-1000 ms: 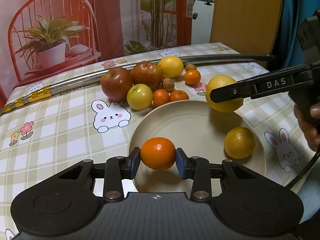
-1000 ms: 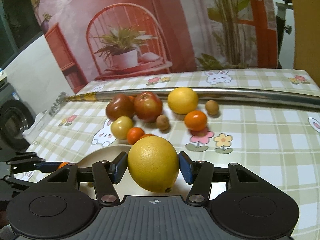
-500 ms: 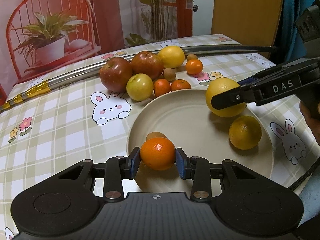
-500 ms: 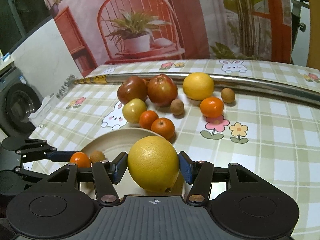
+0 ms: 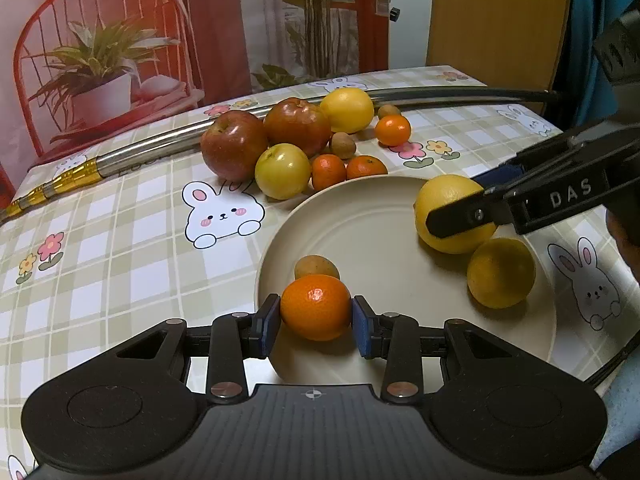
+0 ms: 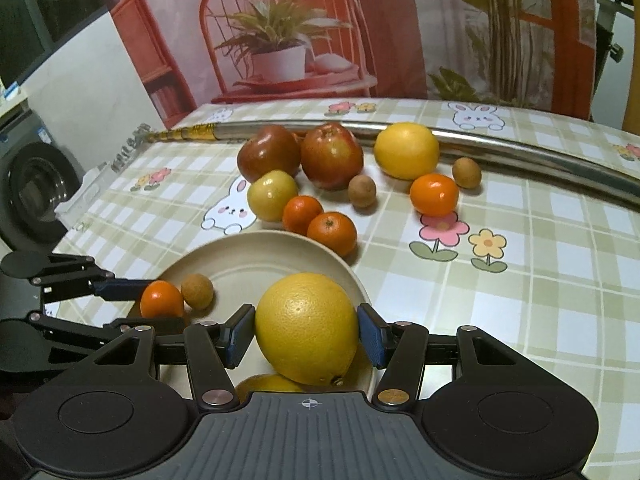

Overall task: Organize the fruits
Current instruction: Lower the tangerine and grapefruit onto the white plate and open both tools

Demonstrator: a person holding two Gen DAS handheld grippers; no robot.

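At left, the left gripper (image 5: 316, 320) clamps a mandarin (image 5: 316, 307) low over the near rim of the beige plate (image 5: 360, 216), beside a small brown longan (image 5: 316, 267), apparently ready to set it down. At right, the right gripper (image 6: 306, 334) grips a large yellow citrus (image 6: 307, 328) over the plate's far side, just above another (image 5: 501, 272) already placed. More fruit waits on the tablecloth (image 5: 120, 216).

We note the yellow fruit (image 6: 269, 387) on the plate (image 6: 256, 258) is mostly hidden behind the right gripper's body in the right wrist view. The steel pole (image 5: 168, 140) runs out of frame at both ends. The person's hand (image 5: 624, 228) is cut off at the edge.
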